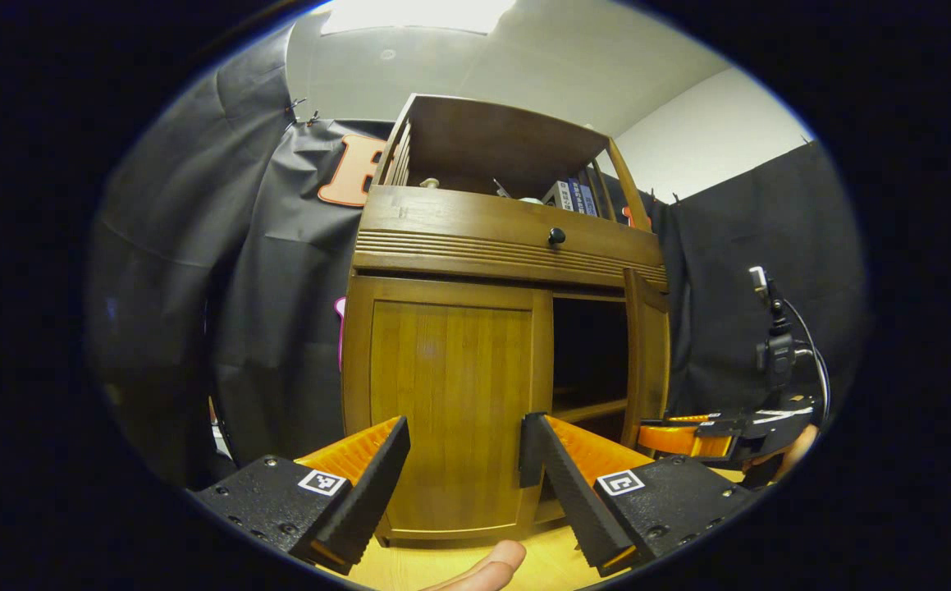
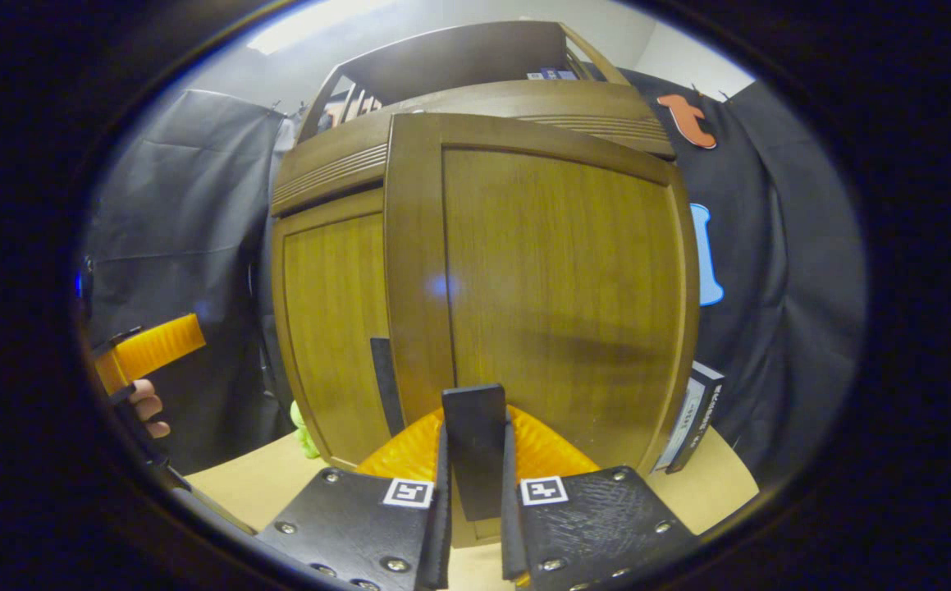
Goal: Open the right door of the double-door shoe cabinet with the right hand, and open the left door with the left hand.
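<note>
Cabinet [image 1: 475,246] stands with right door [image 2: 557,295] ajar, left door [image 1: 450,410] closed.

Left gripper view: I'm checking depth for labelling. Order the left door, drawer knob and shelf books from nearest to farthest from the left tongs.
1. Left door, shut, directly ahead of the left tongs.
2. Drawer knob, above, on the drawer front.
3. Shelf books, top right, set back.

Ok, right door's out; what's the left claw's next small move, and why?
Probably ease the left claw forward to the black handle strip on the left door, at its inner edge, and close on it. That door is shut and the claw is open, holding nothing, while the right door stands open with the right claw gripping the right door handle.
</note>
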`<state>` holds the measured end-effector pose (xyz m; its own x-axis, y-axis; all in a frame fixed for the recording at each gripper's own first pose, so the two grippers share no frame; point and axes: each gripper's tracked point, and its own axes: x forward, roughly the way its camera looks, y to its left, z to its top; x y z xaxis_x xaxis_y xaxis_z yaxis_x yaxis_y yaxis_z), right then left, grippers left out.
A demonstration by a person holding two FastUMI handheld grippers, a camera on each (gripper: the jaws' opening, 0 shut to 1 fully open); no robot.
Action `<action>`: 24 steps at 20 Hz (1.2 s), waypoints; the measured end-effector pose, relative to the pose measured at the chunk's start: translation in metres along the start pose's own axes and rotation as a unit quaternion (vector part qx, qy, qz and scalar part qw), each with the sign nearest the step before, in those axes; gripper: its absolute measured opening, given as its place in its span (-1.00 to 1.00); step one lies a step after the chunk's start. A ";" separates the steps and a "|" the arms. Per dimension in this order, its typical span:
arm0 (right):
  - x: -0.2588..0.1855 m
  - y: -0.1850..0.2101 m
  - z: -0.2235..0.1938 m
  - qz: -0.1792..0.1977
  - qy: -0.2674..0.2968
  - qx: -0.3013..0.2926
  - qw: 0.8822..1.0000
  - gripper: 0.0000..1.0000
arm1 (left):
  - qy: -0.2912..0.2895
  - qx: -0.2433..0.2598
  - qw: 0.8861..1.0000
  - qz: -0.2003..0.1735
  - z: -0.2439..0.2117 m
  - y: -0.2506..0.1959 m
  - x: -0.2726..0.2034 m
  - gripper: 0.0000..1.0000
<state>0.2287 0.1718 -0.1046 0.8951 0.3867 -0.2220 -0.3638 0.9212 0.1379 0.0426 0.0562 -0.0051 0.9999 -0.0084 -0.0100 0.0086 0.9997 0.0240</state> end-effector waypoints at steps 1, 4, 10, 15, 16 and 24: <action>0.001 0.001 0.000 0.004 0.001 0.000 1.000 -0.51 | 0.004 -0.001 1.000 0.000 -0.002 0.001 0.000 0.90; -0.002 0.000 0.003 0.005 0.004 0.003 1.000 -0.51 | 0.013 -0.003 1.000 0.001 -0.007 0.000 0.002 0.84; -0.024 -0.016 0.013 -0.013 0.009 -0.002 1.000 -0.52 | 0.023 0.005 1.000 -0.008 -0.011 -0.001 0.001 0.83; -0.051 -0.042 0.005 -0.041 0.009 -0.005 0.999 -0.52 | 0.024 0.010 1.000 -0.014 -0.015 -0.005 -0.001 0.83; -0.055 -0.047 0.004 -0.047 0.008 -0.006 0.999 -0.53 | 0.024 0.011 1.000 -0.014 -0.015 -0.006 -0.001 0.83; -0.086 -0.114 0.002 -0.131 0.000 0.002 0.991 -0.53 | 0.030 0.017 0.999 -0.030 -0.019 -0.014 -0.002 0.83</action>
<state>0.1933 0.0333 -0.0996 0.9589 0.1350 -0.2497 -0.1189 0.9898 0.0787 0.0402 0.0431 -0.0247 0.9953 -0.0650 -0.0716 0.0690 0.9961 0.0551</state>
